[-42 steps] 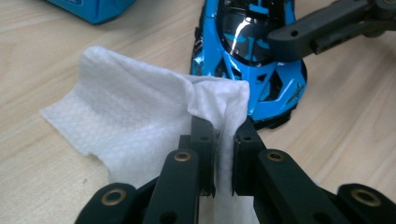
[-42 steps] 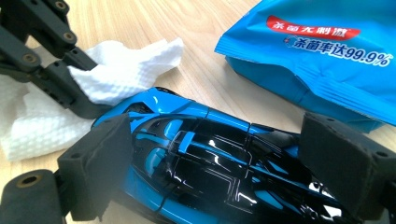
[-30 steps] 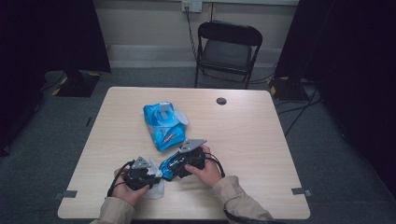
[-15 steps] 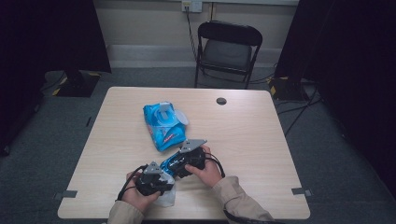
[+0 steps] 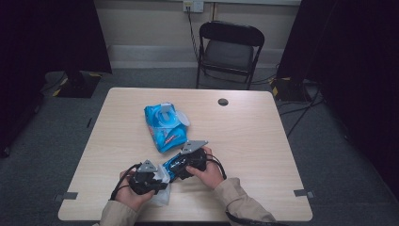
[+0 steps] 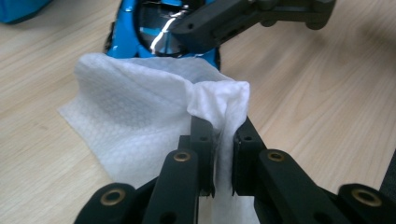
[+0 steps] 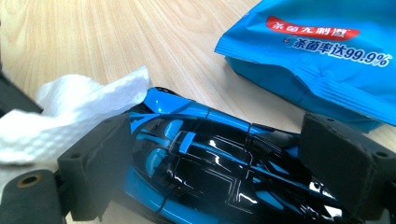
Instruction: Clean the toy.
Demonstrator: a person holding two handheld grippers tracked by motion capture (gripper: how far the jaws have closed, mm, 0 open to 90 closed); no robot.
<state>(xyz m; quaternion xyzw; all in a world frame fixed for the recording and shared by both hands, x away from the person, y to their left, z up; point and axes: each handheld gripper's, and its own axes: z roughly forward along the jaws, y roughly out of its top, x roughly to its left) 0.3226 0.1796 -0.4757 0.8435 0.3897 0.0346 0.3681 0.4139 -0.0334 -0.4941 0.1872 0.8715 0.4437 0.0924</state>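
Pinching a white wipe [image 6: 140, 116], the left gripper [image 6: 223, 140] is squeezing a bunched fold of it tight between its two jaws, and the rest is spreading out on the table [image 6: 308, 93] ahead of them. The right gripper [image 7: 224, 163] is hugging a shiny blue and black toy car [image 7: 205, 158] between its two foam pads [image 7: 341, 158]. The wipe is touching the car's end. A blue wipes pack [image 7: 327, 51] is lying just beyond the right jaws.

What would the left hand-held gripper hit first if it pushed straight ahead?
Probably the toy car, just past the wipe that the left hand-held gripper pinches; the right hand-held gripper holds the car there. Depth is uncertain.
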